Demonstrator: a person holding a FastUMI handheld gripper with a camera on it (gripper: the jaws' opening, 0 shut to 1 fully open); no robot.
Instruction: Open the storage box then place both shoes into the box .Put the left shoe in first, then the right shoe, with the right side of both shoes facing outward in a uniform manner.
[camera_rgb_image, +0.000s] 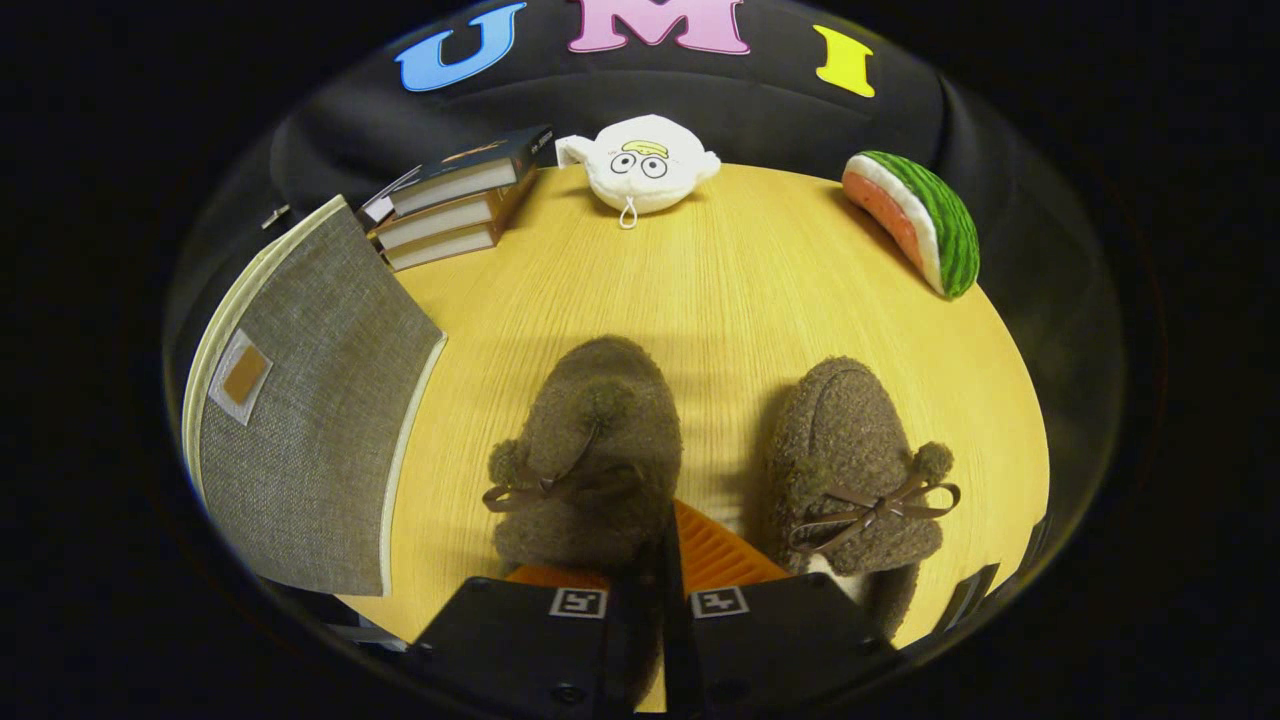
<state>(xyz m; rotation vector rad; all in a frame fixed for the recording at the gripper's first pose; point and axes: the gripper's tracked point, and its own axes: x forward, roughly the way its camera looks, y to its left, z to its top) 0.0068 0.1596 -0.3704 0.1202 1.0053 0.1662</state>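
Two fuzzy brown slippers sit on the round wooden table (700, 290), toes pointing away from me, each with a ribbon bow and pompom. The left-hand slipper (590, 450) is the one my gripper (672, 560) is working on: its heel end is tucked down at my fingertips, and the fingers look drawn close together on the back rim, one ridged pad showing bare on the inner side. I judge this a pinch on the heel collar, though the fuzz hides the actual contact, so I cannot be sure both fingers press.

The other slipper (855, 470) rests just beside it, apart from it, untouched, heel near my right finger.

Storage box (310, 420), grey woven fabric with a pale trim and a small leather patch, stands at the table's left edge, beside the held slipper; from here I cannot tell whether its lid is open.

Beyond the slippers, well clear of the work: a stack of books (455, 200) by the box's far corner, a white plush toy with cartoon eyes (640, 165), and a watermelon-slice plush (915, 220). They seem mere clutter.

Heel grip makes sense to me: it lets the slipper hang toe-forward, so its side can be turned outward when lowered into the box.
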